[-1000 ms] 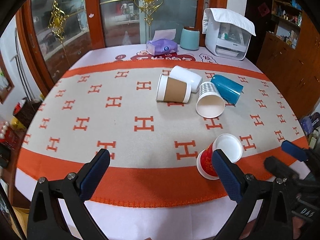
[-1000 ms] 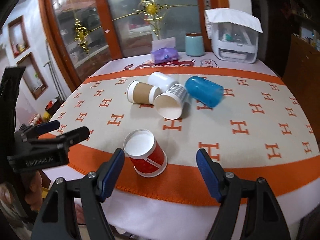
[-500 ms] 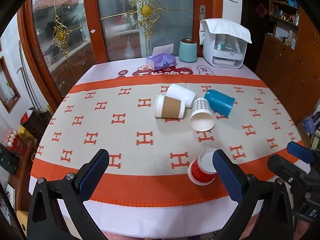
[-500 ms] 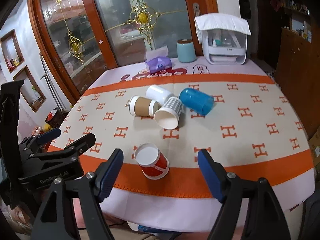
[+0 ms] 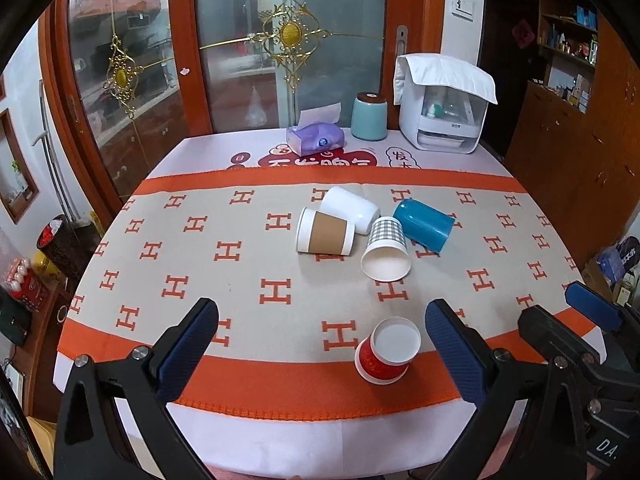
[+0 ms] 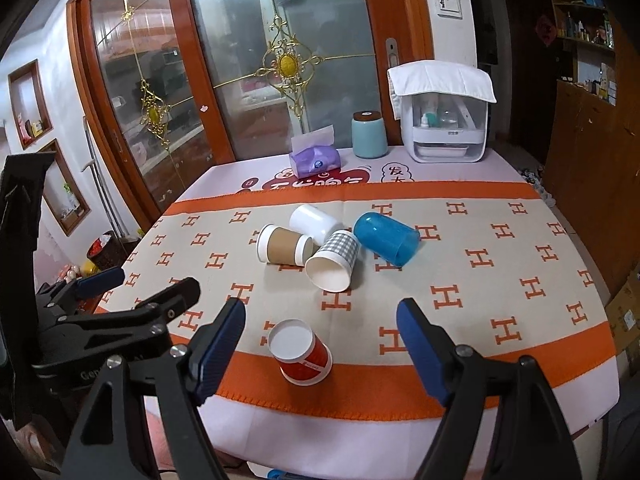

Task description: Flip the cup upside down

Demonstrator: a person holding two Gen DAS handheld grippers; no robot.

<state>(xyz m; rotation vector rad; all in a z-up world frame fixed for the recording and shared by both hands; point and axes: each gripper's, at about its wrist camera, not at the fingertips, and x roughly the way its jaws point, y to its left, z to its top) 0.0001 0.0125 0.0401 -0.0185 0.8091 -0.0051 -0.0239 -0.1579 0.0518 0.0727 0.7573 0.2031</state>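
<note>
Both tongs gape; red cup (image 6: 301,351) stands upright, white mouth up.

2 wrist views, side by side, facing table (image 5: 280,292), sharing cups (image 6: 332,258)

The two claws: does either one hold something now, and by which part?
Nothing is held. Left claw and right claw are both open, above the table.
</note>
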